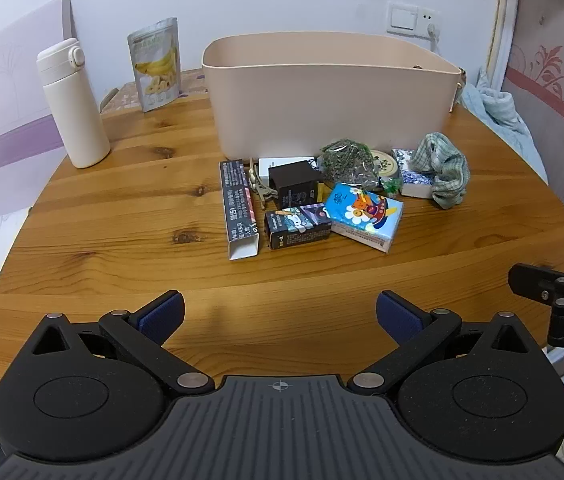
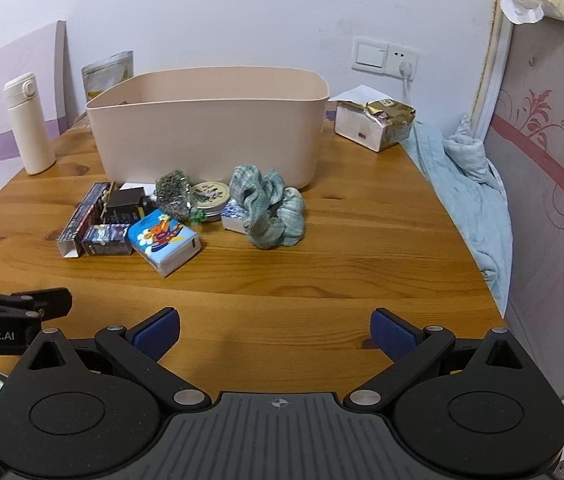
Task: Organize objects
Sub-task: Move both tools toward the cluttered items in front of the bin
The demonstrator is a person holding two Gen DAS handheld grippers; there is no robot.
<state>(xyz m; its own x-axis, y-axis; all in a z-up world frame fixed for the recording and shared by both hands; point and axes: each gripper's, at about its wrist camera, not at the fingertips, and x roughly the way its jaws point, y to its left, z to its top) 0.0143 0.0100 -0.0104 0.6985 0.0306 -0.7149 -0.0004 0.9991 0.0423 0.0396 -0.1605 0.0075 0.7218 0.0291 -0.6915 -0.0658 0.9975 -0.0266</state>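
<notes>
1. Left gripper (image 1: 280, 316): 2 blue pads spread wide, nothing between them, hanging over bare wood near the table's (image 1: 122, 208) front edge.
2. Right gripper (image 2: 275, 332): same, 2 pads wide apart, empty, over the front edge toward the right side. Its black tip shows at the right margin of the left wrist view.
3. Clutter pile mid-table, just in front of the bin:
   - 1 tissue pack (image 1: 365, 216), blue with a cartoon, nearest the front.
   - 1 small dark printed box (image 1: 297, 226) touching the tissue pack's left.
   - 1 long dark carton (image 1: 239, 208), open end toward the front, leftmost of the pile.
   - 1 black box (image 1: 295, 184) behind the small one; 1 white box (image 1: 282, 162) behind that.
   - 1 beige clip-like item (image 1: 258, 186) between carton and black box; cannot tell exactly what.
   - 1 clear bag of green bits (image 1: 349, 164).
   - 1 round tin (image 2: 210, 196).
   - 1 blue-white patterned box (image 1: 413, 184) under 1 green checked cloth (image 1: 443, 168), right end of the pile.
4. 1 beige bin (image 1: 321, 96), open top, toward the back edge.
5. 1 white flask (image 1: 74, 108), upright, back left corner area.
6. 1 banana-chip pouch (image 1: 156, 64), against the wall behind the back edge.
7. 1 gold-topped packet (image 2: 375, 124), back right corner.
</notes>
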